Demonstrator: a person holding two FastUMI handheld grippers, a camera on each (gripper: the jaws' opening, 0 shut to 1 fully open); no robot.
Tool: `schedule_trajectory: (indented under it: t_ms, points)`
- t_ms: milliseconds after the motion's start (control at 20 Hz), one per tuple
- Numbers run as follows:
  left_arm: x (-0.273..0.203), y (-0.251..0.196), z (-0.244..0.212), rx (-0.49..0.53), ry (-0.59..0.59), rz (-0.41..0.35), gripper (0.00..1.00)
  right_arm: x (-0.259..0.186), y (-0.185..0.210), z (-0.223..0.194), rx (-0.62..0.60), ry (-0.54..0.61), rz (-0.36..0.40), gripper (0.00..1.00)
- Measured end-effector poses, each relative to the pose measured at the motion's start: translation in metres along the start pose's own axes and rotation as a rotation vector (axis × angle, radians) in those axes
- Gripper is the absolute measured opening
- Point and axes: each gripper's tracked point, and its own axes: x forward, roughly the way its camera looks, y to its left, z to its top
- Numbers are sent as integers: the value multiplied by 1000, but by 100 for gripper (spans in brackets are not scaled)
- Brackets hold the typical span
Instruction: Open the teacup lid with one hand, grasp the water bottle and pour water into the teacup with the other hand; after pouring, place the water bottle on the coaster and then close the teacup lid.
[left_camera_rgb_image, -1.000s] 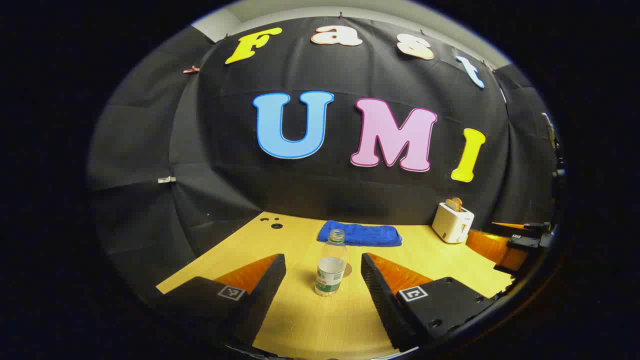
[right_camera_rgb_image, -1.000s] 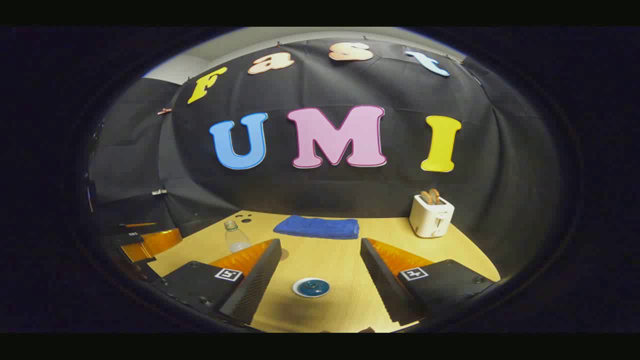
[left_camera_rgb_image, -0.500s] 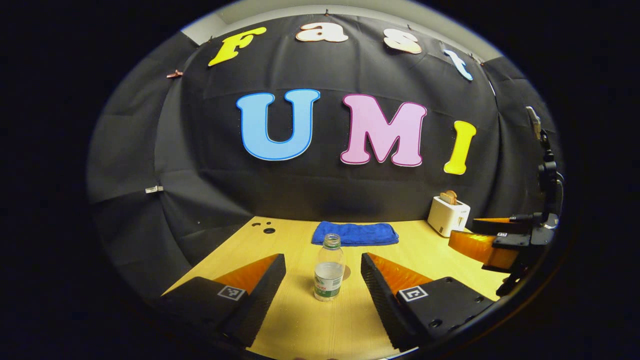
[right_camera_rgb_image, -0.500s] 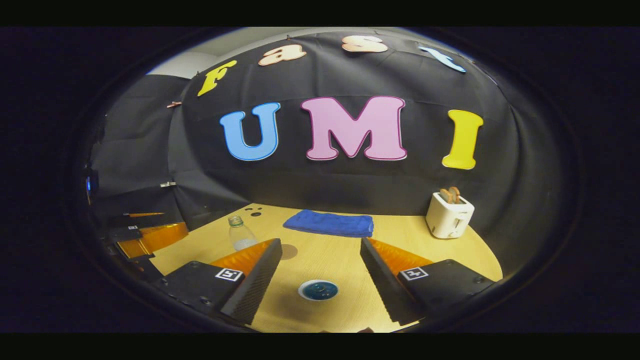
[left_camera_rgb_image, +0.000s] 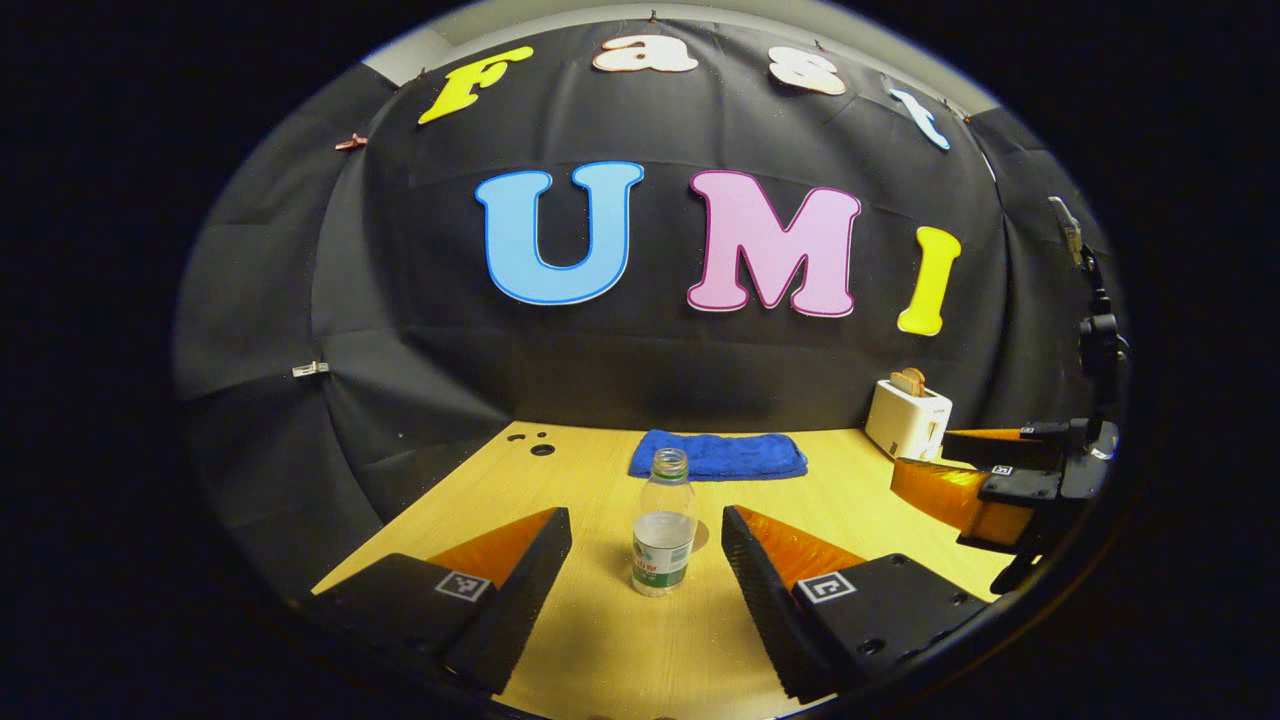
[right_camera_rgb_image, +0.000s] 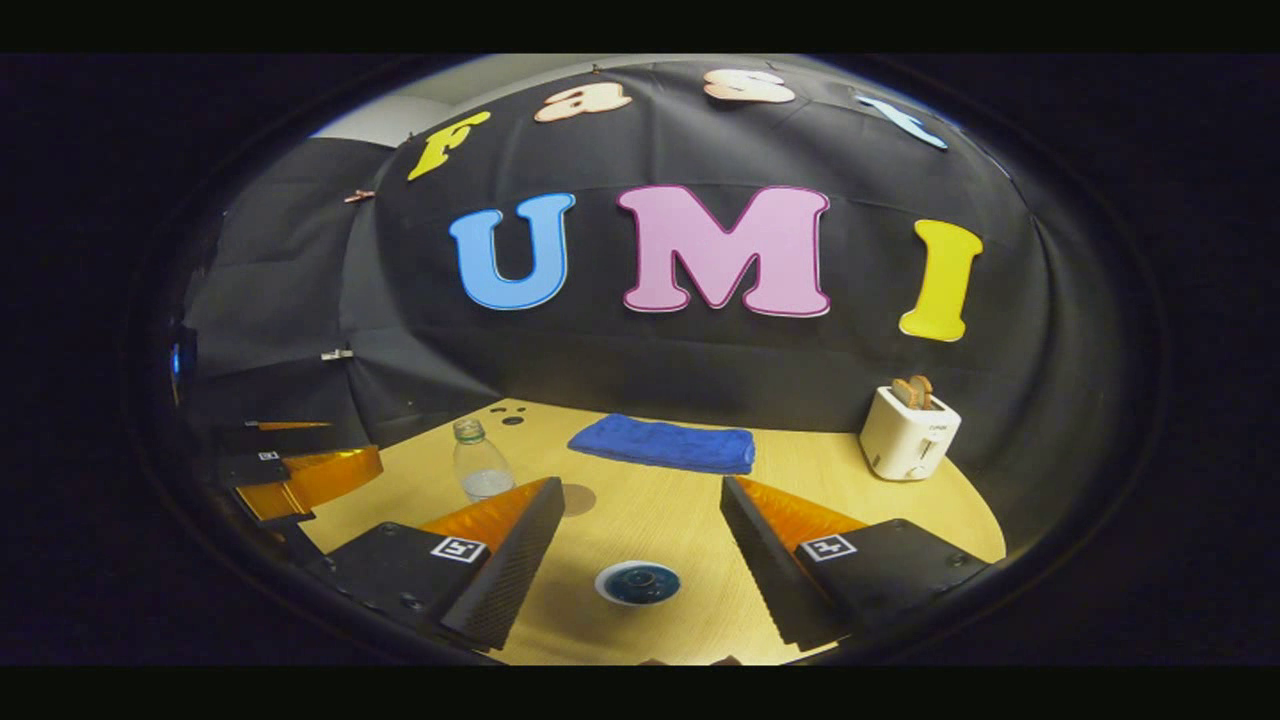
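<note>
In the left gripper view, the left hand-held gripper (left_camera_rgb_image: 647, 590) has its two fingers spread wide, touching nothing. Just ahead of the fingertips, centred in the gap between them, stands the water bottle (left_camera_rgb_image: 663, 525) on the wooden desk (left_camera_rgb_image: 620, 650). The bottle is upright, its long axis vertical, its uncapped mouth pointing straight up, with water filling roughly the lower half and a green-and-white label round its base. Right behind the bottle, peeping out on its right side, is a small round brown coaster (left_camera_rgb_image: 699, 535). Farther ahead, near the desk's back edge, lies a folded blue towel (left_camera_rgb_image: 718, 455), and farther to the right a white toaster (left_camera_rgb_image: 908, 421) with bread in its slots. At the far right of this view the right hand-held gripper (left_camera_rgb_image: 975, 470) hangs above the desk, its orange-sided fingers apart.

In the right gripper view, the right hand-held gripper (right_camera_rgb_image: 640, 585) is likewise spread wide and holds nothing. Between its fingers, close in and lower down on the desk (right_camera_rgb_image: 650, 520), sits the teacup lid (right_camera_rgb_image: 637, 582), a dark blue round top with a central knob and a white rim, seen from above; the cup beneath it cannot be made out. Ahead and to the left, past the left finger, stand the coaster (right_camera_rgb_image: 577, 499) and the water bottle (right_camera_rgb_image: 480, 462); beyond them lie the blue towel (right_camera_rgb_image: 663, 444) and, right, the toaster (right_camera_rgb_image: 908, 432). At the far left edge the left hand-held gripper (right_camera_rgb_image: 300, 470) shows.
</note>
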Motion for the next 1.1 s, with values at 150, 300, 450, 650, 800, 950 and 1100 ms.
schedule_trajectory:
  t_ms: [150,300,450,650,800,950,1100]
  points:
    - [6,3,-10,0,15,-6,95,10,4,-22,-3,42,-7,97]
    - [17,11,-25,-2,43,2,95,21,5,-42,-1,72,-15,98]
    - [28,21,-41,-6,67,20,96,34,0,-66,2,113,-30,98]
    - [40,29,-66,-33,106,37,96,50,-9,-96,1,165,-61,98]
    - [48,30,-83,-50,129,48,95,57,-9,-120,-22,206,-62,98]
    - [54,30,-96,-54,139,63,95,57,-7,-140,-56,227,-47,98]
    - [52,31,-110,-60,155,69,96,56,-2,-155,-66,245,-40,98]
